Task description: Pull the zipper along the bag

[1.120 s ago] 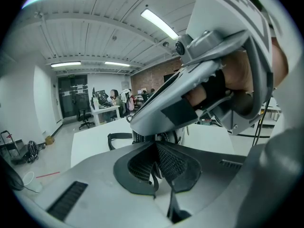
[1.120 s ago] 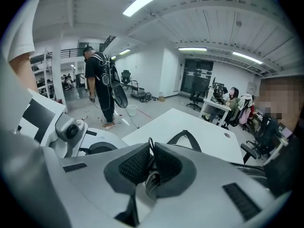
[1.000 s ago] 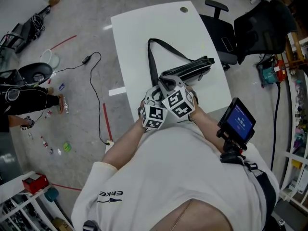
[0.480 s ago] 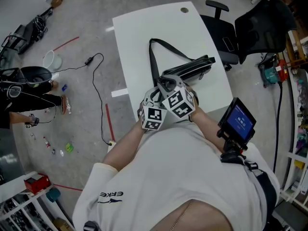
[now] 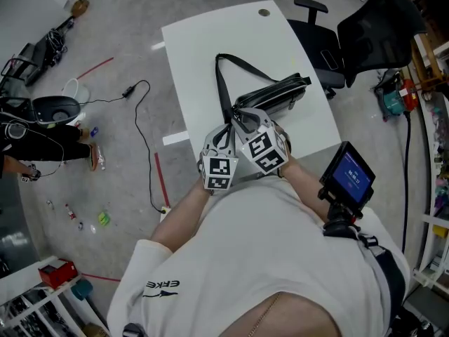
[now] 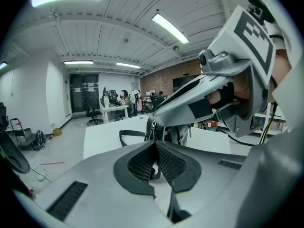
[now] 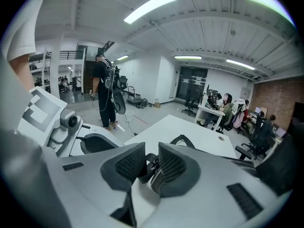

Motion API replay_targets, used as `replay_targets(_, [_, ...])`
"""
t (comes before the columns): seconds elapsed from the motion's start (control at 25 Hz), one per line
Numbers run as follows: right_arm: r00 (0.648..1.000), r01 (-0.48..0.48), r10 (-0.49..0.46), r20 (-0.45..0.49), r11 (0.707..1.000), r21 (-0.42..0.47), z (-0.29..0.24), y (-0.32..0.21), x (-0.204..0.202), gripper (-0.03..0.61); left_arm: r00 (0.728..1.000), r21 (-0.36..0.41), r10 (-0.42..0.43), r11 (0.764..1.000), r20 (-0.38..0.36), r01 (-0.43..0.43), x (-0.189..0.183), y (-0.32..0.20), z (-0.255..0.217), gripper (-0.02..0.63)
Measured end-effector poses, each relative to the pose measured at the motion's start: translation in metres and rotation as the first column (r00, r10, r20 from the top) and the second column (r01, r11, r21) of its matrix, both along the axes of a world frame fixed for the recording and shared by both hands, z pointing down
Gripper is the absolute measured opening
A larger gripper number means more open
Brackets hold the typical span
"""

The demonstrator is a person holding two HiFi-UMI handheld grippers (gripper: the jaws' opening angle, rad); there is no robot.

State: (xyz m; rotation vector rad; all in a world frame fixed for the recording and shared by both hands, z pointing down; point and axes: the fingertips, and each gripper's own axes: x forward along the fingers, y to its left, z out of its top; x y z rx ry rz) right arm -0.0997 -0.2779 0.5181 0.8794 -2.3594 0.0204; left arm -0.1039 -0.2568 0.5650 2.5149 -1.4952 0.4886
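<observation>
The black bag (image 5: 275, 97) lies on the white table (image 5: 210, 41) just ahead of the left gripper (image 6: 154, 142), whose jaws are together, perhaps nipping something thin, and the right gripper (image 7: 151, 150), whose jaws have just been opening, with the bag's end between them.

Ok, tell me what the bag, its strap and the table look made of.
Bag: black, probably faux leather or coated fabric; it shows a soft sheen along its folds.
Strap: flat black webbing or leather-like band, matte, lying limp in a loop.
Table: white laminate or painted board, smooth and even.
</observation>
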Motion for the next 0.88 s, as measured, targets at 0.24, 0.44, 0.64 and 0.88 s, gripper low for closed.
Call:
replay_targets(0.24, [0.996, -0.077, 0.075, 0.037, 0.996, 0.041, -0.017, 0.026, -0.005, 0.075, 0.999, 0.049, -0.027, 0.998, -0.037, 0.029, -0.025, 0.022, -0.028, 0.002])
replay_targets(0.44, [0.985, -0.160, 0.157, 0.073, 0.986, 0.045, -0.022, 0.018, 0.014, 0.074, 0.995, 0.057, -0.044, 0.997, -0.092, 0.049, -0.022, 0.010, -0.043, 0.002])
replay_targets(0.64, [0.963, -0.247, 0.240, 0.120, 0.968, 0.050, -0.024, 0.008, 0.038, 0.074, 0.988, 0.088, -0.061, 0.993, -0.140, 0.074, -0.016, -0.001, -0.054, 0.002])
replay_targets(0.88, [0.948, -0.280, 0.263, 0.181, 0.957, 0.075, -0.037, 0.025, 0.059, 0.068, 0.977, 0.120, -0.121, 0.982, -0.177, 0.143, -0.016, 0.010, -0.067, 0.002])
